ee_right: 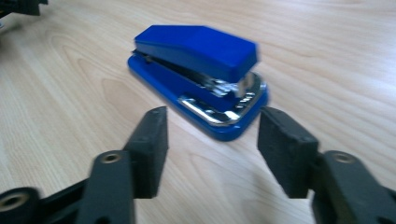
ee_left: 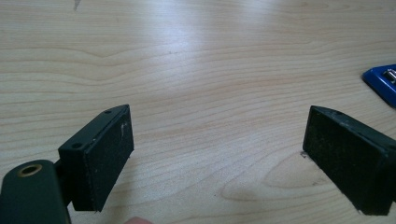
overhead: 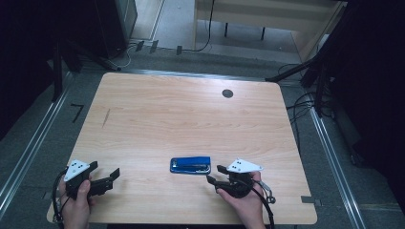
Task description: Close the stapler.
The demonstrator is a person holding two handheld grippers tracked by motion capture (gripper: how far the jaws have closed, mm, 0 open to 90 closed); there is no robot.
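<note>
A small blue stapler (overhead: 190, 165) lies flat near the front middle of the wooden table (overhead: 181, 109). My right gripper (overhead: 215, 173) is just to its right, open, with its jaws pointing left at it. In the right gripper view the stapler (ee_right: 201, 74) sits just beyond the open jaws, metal front end toward them, and nothing lies in the right gripper (ee_right: 212, 135). My left gripper (overhead: 104, 170) rests at the front left, open and empty. In the left gripper view its jaws stand wide apart, left gripper (ee_left: 217, 154) over bare wood, with a corner of the stapler (ee_left: 383, 81) at the right edge.
A dark round hole (overhead: 228, 93) is set in the table near the far edge. A thin dark mark (overhead: 105, 118) shows at the left. Floor rails, cables and dark stands surround the table. The left gripper (ee_right: 18, 5) shows far off in the right gripper view.
</note>
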